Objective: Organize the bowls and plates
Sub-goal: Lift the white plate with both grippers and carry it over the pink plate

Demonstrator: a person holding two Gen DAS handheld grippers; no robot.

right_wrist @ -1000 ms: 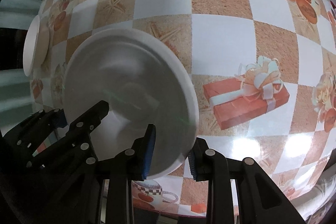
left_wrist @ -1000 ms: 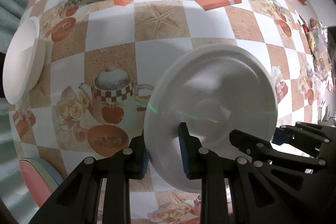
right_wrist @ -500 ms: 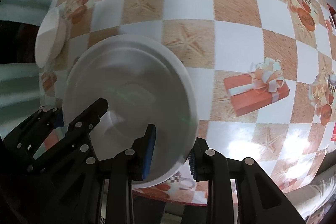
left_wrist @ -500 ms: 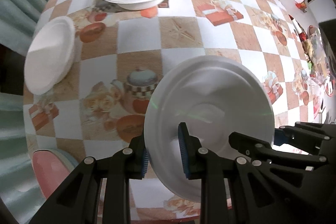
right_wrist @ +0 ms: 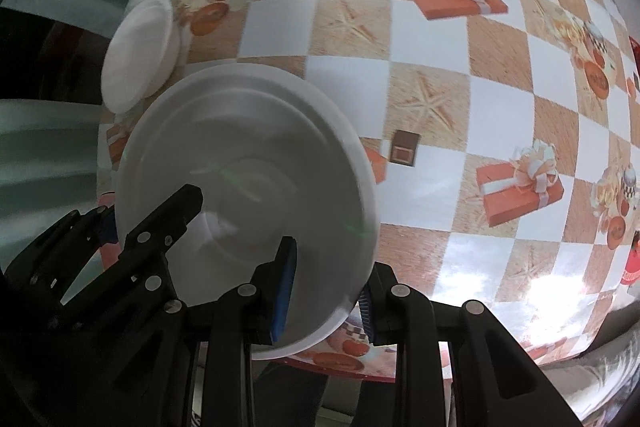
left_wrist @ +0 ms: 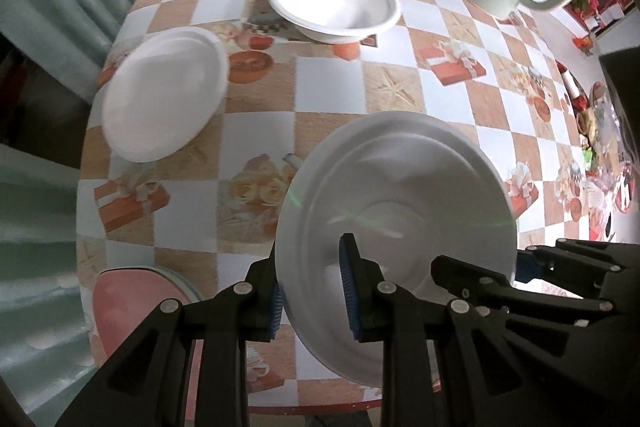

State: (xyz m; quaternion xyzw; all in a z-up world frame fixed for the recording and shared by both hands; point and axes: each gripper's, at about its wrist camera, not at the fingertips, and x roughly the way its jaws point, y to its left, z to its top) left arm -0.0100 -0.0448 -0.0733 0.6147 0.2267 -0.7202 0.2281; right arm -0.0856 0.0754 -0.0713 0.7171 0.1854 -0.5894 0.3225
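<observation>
Both tools grip one white bowl (left_wrist: 400,211) by opposite sides of its rim. The left tool (left_wrist: 314,297) is clamped narrow on the near-left edge, and the right tool (right_wrist: 326,293) is pinched narrow on the other side, so the bowl hangs above the checkered counter (left_wrist: 332,87), clear of its surface. Two other white pieces rest on the counter: a deep bowl (left_wrist: 334,1) toward the far side and a shallower dish (left_wrist: 164,95) near the left edge, well apart from each other.

The step in hand appears to be carrying the held bowl to stack it. Doing it well likely means keeping both tools level with each other so the thin rim does not twist. The bowl should be centred over its match before lowering, and both grips released together.
</observation>
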